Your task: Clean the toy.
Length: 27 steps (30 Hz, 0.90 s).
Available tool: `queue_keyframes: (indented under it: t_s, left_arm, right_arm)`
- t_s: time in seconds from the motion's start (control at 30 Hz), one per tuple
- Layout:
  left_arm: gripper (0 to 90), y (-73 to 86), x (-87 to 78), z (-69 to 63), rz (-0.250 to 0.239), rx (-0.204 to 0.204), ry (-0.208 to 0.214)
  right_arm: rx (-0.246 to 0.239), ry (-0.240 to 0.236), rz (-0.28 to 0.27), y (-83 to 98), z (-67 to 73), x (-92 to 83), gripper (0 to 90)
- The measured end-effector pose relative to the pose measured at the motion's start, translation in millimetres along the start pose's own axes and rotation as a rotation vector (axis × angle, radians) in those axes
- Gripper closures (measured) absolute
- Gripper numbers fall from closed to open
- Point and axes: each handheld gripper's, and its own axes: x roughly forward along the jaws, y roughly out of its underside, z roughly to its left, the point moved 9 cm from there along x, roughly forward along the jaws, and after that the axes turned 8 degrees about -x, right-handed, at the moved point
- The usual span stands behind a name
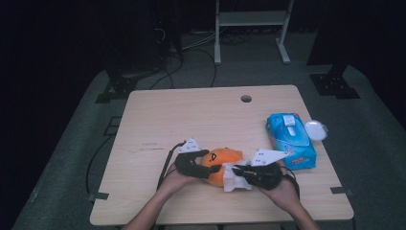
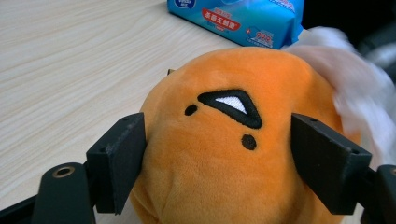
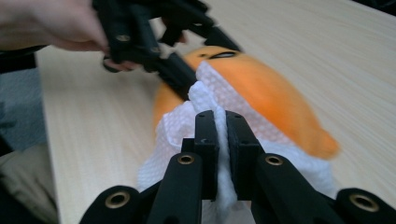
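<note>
An orange plush toy [image 1: 221,160] with a stitched black and white eye [image 2: 231,105] lies near the table's front edge. My left gripper [image 2: 217,163] grips it from the left, one black pad pressed against each side of it. A white wet wipe [image 3: 177,126] is pinched in my right gripper [image 3: 220,135], whose jaws are shut on the sheet. The wipe drapes against the toy's right side [image 1: 233,181]. In the high view the left gripper [image 1: 210,170] and the right gripper [image 1: 238,171] meet at the toy, a hand behind each.
A blue pack of wet wipes [image 1: 290,139] lies at the right of the wooden table [image 1: 191,115], with a round white lid [image 1: 316,129] beside it. A cable hole [image 1: 246,98] is near the far edge. Stand legs and cables are on the floor beyond.
</note>
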Motion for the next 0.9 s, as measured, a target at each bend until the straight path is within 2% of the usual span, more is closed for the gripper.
queue_keyframes:
  t_s: [0.03,0.07,0.1,0.13,0.17,0.27,0.3,0.33,0.4,0.47,0.53,0.57,0.6,0.7,0.8,0.9]
  left_arm:
    - [20.6,0.2,-0.2,-0.2,0.001,0.001,0.005]
    - [20.8,0.6,-0.7,-0.3,0.003,0.000,0.011]
    - [21.0,1.3,-1.4,-0.6,0.012,0.002,0.018]
    - [21.3,2.7,-2.5,-2.0,0.027,0.020,0.027]
    - [21.4,2.7,-2.5,-2.0,0.027,0.020,0.027]
    - [21.3,5.1,-5.0,-6.4,0.048,0.050,0.056]
    - [20.7,4.7,-6.4,-8.2,0.051,0.056,0.069]
    - [17.6,3.4,-8.3,-10.9,0.055,0.071,0.085]
    - [17.0,-0.8,-12.1,-15.7,0.054,0.100,0.095]
    - [16.8,-6.4,-13.4,-18.2,0.021,0.106,0.101]
    - [18.0,-6.4,-11.1,-18.9,0.020,0.111,0.093]
    - [21.1,-4.1,-9.8,-19.1,0.029,0.131,0.089]
    - [25.1,-1.1,-9.2,-19.3,0.040,0.144,0.088]
    - [31.7,1.1,-10.9,-18.7,0.059,0.143,0.092]
    - [32.5,5.3,-12.2,-22.1,0.078,0.166,0.114]
    - [32.2,7.6,-10.4,-27.4,0.079,0.190,0.122]
  right_arm:
    - [-0.024,0.010,0.020,1.2,0.8,2.2,83.6]
    - [-0.022,0.008,0.019,1.7,0.0,2.7,83.6]
    - [-0.010,0.007,0.017,2.6,-2.6,2.0,83.6]
    - [0.020,0.034,0.014,6.4,-13.6,-1.6,83.6]
    - [0.020,0.034,0.014,6.4,-13.6,-1.6,83.6]
    - [0.067,0.049,0.010,11.6,-23.1,-5.4,83.6]
    - [0.072,0.044,0.013,12.9,-22.9,-5.2,83.6]
    - [0.056,0.024,0.026,15.0,-17.8,-1.7,83.6]
    - [0.046,0.015,0.033,15.2,-15.1,-0.2,83.7]
    - [0.022,-0.012,0.047,15.1,-7.9,2.2,83.6]
    - [0.010,-0.038,0.044,13.4,-2.2,2.9,83.6]
    - [0.004,-0.039,0.047,12.9,-0.7,3.4,83.6]
    - [-0.006,-0.034,0.050,12.8,-1.0,3.4,83.6]
    - [0.019,-0.023,0.044,13.9,-7.4,0.2,83.8]
    - [0.054,0.047,0.048,17.3,-22.6,-3.5,84.2]
    - [0.105,0.072,0.015,14.3,-30.0,-6.1,84.5]
